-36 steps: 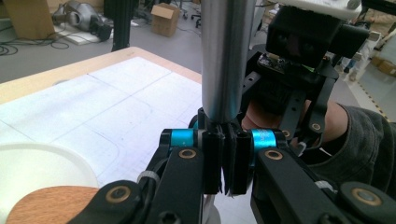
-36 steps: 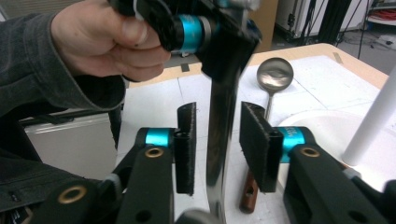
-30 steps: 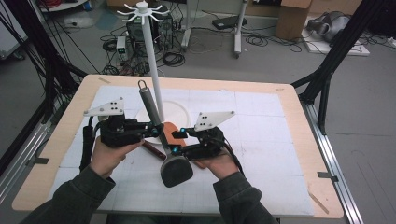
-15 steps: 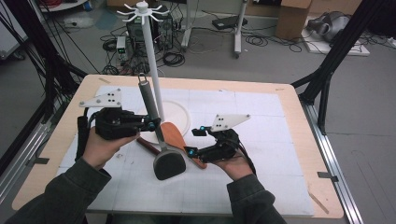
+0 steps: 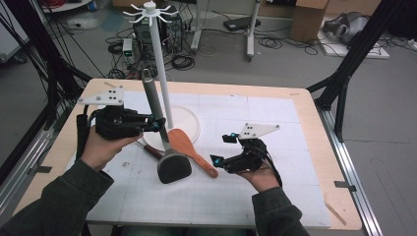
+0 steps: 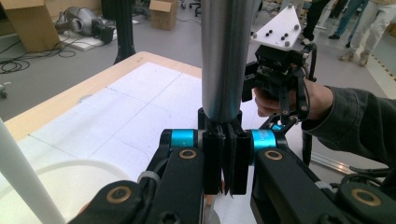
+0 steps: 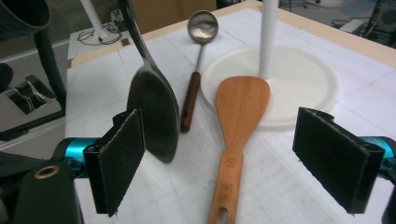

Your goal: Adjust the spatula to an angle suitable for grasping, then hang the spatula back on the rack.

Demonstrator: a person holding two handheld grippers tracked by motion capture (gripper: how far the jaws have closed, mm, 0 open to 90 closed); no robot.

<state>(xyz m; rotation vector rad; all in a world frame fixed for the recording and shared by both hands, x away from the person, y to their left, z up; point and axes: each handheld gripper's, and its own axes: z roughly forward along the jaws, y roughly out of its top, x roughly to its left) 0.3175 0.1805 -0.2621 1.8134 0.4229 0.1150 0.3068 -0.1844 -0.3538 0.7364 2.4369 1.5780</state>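
My left gripper [image 5: 156,123] is clamped tight on the neck of the black spatula [image 5: 173,166], just under its grey metal handle. That handle rises up and away from me, leaning slightly left, while the dark blade hangs at the near end, low over the white mat [image 5: 275,113]; I can't tell whether its edge touches. In the left gripper view the jaws are pinched hard on the thin stem [image 6: 227,154] with the steel handle towering straight above them.

My right gripper [image 5: 220,150] has just been opening. Its jaws stand wide with nothing between the pads [image 7: 122,154], and it sits off to the right of the blade, clear of it. So the spatula is carried by the left hand alone.

The long axis is what matters now. It runs nearly parallel to the white rack pole [image 5: 158,64], which stands just right of the handle and a little farther from me, its hooks [image 5: 147,11] well above the handle's top. I reckon the hanging end has to go up and slightly right to meet a hook, and the left hand is the one placed to do it.

Lying on the mat between my hands: the wooden spatula [image 5: 189,147], its blade overlapping the rack's round base [image 5: 189,123], and beside it a ladle [image 7: 198,51].
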